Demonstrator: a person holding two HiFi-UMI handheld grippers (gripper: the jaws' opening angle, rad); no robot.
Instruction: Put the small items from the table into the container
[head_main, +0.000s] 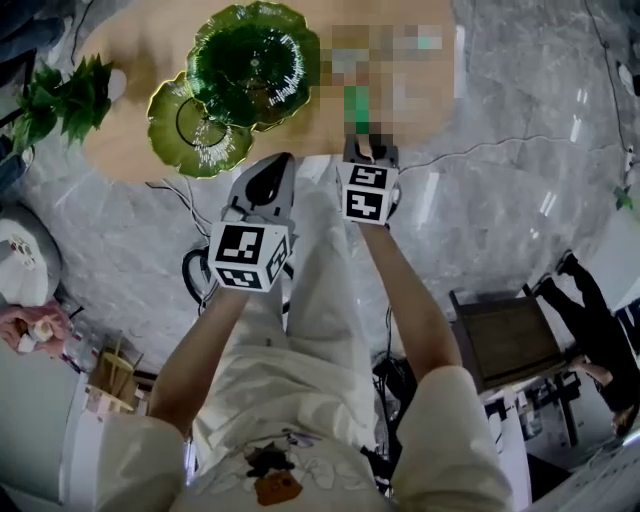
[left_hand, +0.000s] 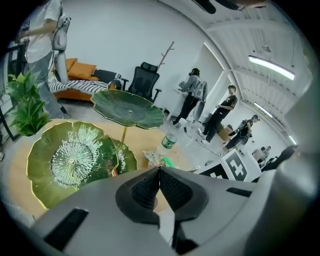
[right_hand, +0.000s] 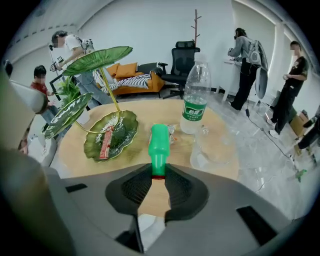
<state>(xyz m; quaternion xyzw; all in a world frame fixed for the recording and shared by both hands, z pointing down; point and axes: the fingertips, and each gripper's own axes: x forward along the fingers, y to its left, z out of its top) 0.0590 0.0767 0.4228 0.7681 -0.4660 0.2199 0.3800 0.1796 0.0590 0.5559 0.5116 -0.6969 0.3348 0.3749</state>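
Note:
My right gripper (right_hand: 158, 173) is shut on the narrow end of a green plastic tube (right_hand: 159, 142), which sticks out forward above the round wooden table (right_hand: 150, 112). In the head view the right gripper (head_main: 362, 150) and the green tube (head_main: 355, 105) hang over the table's near edge. A green leaf-shaped dish (right_hand: 120, 131) holds a red wrapped stick (right_hand: 106, 141). My left gripper (left_hand: 159, 170) is shut and empty, beside the tiered leaf dishes (left_hand: 70, 160); in the head view the left gripper (head_main: 270, 178) sits left of the right one. A small wrapped sweet (right_hand: 171, 133) lies behind the tube.
A water bottle (right_hand: 196, 100) with a green label stands on the table, with a clear plastic item (right_hand: 215, 147) beside it. A tall leaf tray (head_main: 255, 60) rises on a stem. A potted plant (head_main: 60, 100) stands at the table's left. People, chairs and a sofa are around the room.

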